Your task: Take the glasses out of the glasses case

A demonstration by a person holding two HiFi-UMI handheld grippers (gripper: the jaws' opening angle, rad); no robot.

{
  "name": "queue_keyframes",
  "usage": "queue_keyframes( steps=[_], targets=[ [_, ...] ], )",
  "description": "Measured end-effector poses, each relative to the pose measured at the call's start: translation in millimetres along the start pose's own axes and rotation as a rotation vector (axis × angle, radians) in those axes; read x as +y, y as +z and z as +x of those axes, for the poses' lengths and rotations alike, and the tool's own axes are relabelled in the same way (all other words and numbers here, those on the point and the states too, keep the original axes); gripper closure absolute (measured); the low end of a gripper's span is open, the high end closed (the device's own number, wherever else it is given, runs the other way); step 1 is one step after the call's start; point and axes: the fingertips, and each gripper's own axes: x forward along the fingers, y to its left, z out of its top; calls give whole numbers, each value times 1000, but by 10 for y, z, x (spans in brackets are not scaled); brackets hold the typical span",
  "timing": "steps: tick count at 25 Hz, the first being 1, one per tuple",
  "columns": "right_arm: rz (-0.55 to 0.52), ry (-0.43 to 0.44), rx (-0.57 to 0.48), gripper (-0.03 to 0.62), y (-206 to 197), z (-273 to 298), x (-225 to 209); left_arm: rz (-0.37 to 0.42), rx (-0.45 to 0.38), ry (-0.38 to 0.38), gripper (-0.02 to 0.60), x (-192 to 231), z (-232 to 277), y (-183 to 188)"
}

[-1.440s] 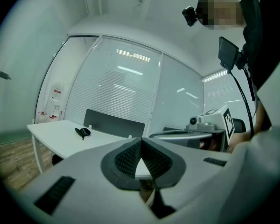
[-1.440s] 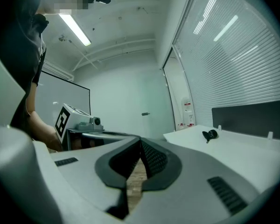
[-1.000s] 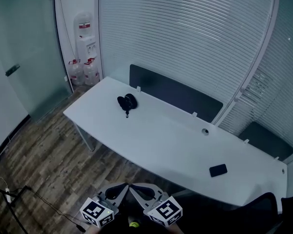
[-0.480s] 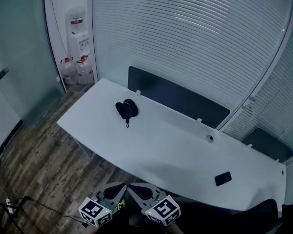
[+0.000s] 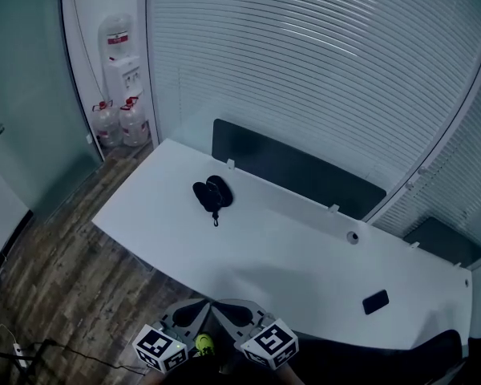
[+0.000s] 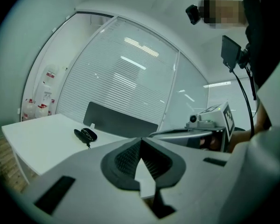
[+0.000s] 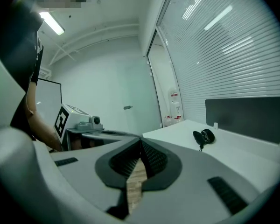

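Head view: both of my grippers sit low at 6 o'clock, short of the near edge of the white desk (image 5: 289,255). The left gripper (image 5: 199,310) and the right gripper (image 5: 227,310) are angled so their tips nearly meet. The dark glasses case (image 5: 212,192) lies on the desk at 12 o'clock from them, well apart, toward the far-left end near the dark divider panel. A small tab trails off it toward me. A black phone (image 5: 375,301) lies out at 3 o'clock and has no part in this.

The step in hand looks to me like the approach. To do it well I should bring both grippers in level over the desk edge and spread them to either side of the case. I should open the jaws before I arrive, one gripper to pin the case and the other to lift the lid. I cannot tell from here whether the case is already unzipped.

Left gripper view: my left gripper (image 6: 140,143) is clenched on nothing, pads meeting at the tip. It points almost level, and the case (image 6: 85,135) is at 9 o'clock of the jaws.

Right gripper view: the right gripper (image 7: 140,146) is likewise clenched and empty and tipped slightly down. The case (image 7: 203,136) is at 3 o'clock.
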Motion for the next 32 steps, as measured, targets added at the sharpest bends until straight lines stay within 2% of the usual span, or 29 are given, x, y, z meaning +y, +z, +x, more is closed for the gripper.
queue_keyframes(
  steps=[11, 20, 32],
  targets=[
    [-26, 2, 28, 580, 48, 198, -74, 21, -5, -40, 572, 189, 22, 8],
    [-53, -58, 37, 580, 158, 362, -480, 45, -37, 3, 572, 403, 191, 182],
    [-70, -37, 15, 579, 548, 728, -949, 71, -29, 40, 572, 815, 631, 458]
  ],
)
